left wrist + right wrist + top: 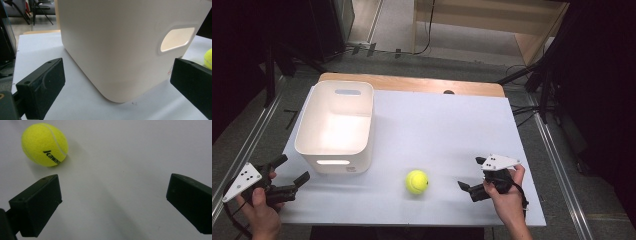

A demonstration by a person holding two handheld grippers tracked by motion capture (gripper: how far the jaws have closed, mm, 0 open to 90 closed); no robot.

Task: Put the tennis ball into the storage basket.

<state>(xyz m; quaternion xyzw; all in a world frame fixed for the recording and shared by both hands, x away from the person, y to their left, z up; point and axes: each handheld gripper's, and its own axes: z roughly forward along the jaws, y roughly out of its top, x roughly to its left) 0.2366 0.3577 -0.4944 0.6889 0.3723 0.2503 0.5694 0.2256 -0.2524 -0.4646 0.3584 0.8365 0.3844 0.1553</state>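
Observation:
A yellow tennis ball (417,181) lies on the white table top near the front, just right of the white plastic bin (337,125). My right gripper (471,174) is open to the right of the ball, a short gap away; in the right gripper view the ball (45,144) lies beyond and left of its left jaw. My left gripper (293,169) is open at the table's front left corner, facing the bin's near corner (117,57). An edge of the ball (208,58) peeks past the bin. Nothing is between either pair of jaws.
The bin is empty and has handle slots (333,162) in its end walls. The white table top (447,130) has a wooden strip (412,83) along its far edge. Metal rails (557,165) run along the floor on both sides.

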